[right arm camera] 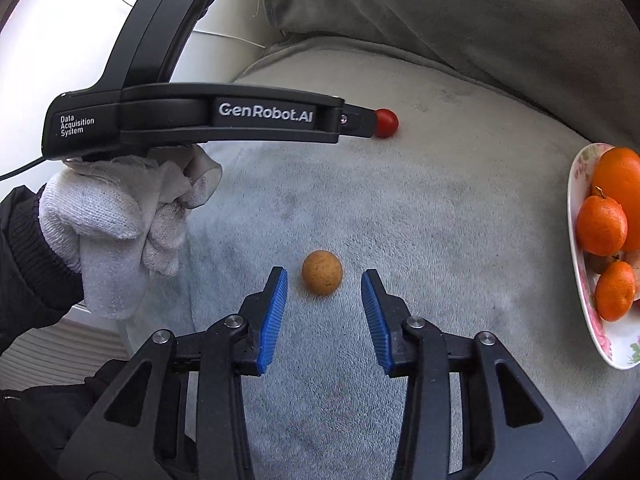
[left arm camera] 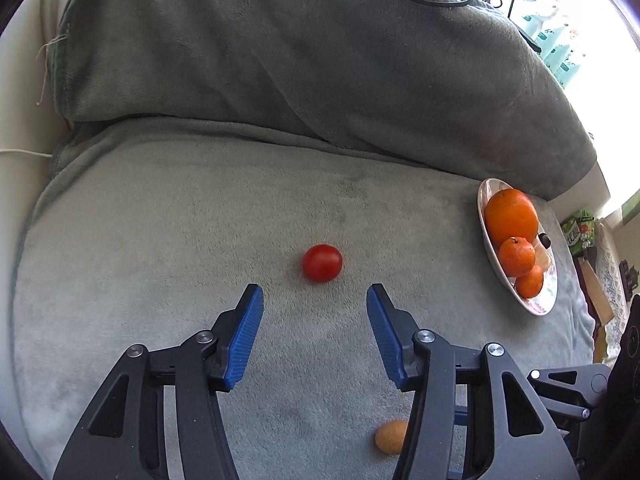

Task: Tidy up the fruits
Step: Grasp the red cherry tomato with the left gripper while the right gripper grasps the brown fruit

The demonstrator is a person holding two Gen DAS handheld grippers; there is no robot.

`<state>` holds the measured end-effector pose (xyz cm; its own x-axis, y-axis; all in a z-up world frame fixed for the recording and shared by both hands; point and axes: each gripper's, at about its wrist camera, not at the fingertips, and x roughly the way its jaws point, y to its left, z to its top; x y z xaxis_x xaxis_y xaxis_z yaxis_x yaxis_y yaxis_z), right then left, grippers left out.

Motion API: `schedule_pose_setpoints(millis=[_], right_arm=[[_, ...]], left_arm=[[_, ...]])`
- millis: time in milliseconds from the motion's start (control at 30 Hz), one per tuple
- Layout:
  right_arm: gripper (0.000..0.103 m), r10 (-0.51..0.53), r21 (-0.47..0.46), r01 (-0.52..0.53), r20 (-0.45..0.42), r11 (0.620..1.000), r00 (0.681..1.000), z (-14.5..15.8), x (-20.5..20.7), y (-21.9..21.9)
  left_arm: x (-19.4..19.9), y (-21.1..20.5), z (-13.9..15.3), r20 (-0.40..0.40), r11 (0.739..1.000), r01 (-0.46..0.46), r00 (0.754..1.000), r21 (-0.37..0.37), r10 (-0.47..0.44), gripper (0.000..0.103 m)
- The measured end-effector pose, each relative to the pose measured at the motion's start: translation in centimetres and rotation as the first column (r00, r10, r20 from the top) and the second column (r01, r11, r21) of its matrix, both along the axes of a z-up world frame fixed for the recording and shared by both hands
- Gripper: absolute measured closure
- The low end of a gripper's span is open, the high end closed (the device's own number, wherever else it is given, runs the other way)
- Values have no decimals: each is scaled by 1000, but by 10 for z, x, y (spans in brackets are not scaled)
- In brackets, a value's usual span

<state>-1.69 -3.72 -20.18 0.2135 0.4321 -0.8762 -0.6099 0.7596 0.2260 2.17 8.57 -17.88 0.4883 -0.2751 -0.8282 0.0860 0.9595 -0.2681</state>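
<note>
A small red tomato (left arm camera: 322,263) lies on the grey plush sofa seat just beyond my open, empty left gripper (left arm camera: 315,294). It also shows in the right wrist view (right arm camera: 386,122), touching the tip of the left gripper's body (right arm camera: 192,118). A small tan round fruit (right arm camera: 322,272) lies on the seat just ahead of my open, empty right gripper (right arm camera: 324,280); it also shows in the left wrist view (left arm camera: 391,436). A floral white plate (left arm camera: 538,308) at the right holds a large orange (left arm camera: 511,215) and two mandarins.
The grey sofa backrest (left arm camera: 280,60) rises behind the seat, with a black cable on top. A white-gloved hand (right arm camera: 116,216) holds the left gripper. The plate (right arm camera: 580,280) sits near the seat's right edge, with bags and clutter beyond it.
</note>
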Motion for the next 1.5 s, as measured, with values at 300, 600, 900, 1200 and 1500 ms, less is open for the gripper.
schedule_pose_setpoints(millis=[300,600,900,1200,1500], right_arm=[[67,5,-14,-5,-16,1000,1000,-9,8,10],[67,-8,-21,7,-27,1000,1000,-14,17,14],[70,-1,-28,0,-38,1000,999,-20,23,24],[76,17,-28,-18,-38,999,999,-20,20,28],[77,4,-10,-4,-19,1000,1000,-10,18,22]], left_arm=[[9,-3,-8,-7,1000,14,1000,10,-14,55],[22,-6,-16,-21,999,31,999,20,-30,62],[27,-2,-21,-26,999,27,999,23,-26,67],[28,-1,-20,-13,998,33,999,46,-33,80],[23,-4,-13,5,998,34,999,49,-35,80]])
